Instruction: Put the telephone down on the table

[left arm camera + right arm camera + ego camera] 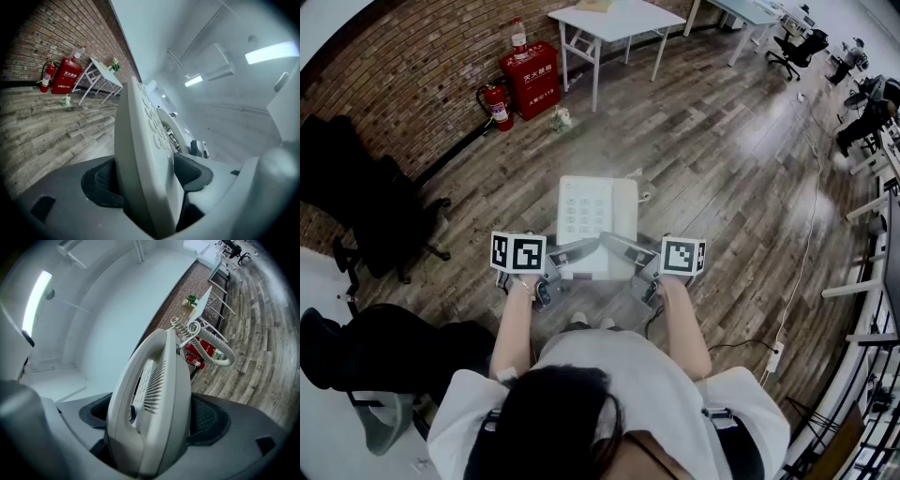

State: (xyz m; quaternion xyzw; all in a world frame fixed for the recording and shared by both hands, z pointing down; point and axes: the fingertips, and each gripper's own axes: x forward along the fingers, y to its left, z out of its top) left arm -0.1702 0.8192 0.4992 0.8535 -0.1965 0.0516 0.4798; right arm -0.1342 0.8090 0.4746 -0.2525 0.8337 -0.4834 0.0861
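Observation:
A white desk telephone (594, 221) with its keypad up hangs in the air over the wooden floor, level, in front of the person. My left gripper (565, 255) is shut on its near left edge, and in the left gripper view the telephone body (143, 154) fills the gap between both dark pads (101, 185). My right gripper (628, 251) is shut on the near right edge. The right gripper view shows the handset side of the telephone (154, 408) clamped between the pads, with its coiled cord (206, 341) trailing off. A white table (614, 21) stands far ahead.
A red fire extinguisher (497, 105) and a red cabinet (531, 77) stand by the brick wall. Black office chairs (375, 202) sit at the left. A cable and power strip (773, 356) lie on the floor at right. More desks and a chair (792, 47) stand far right.

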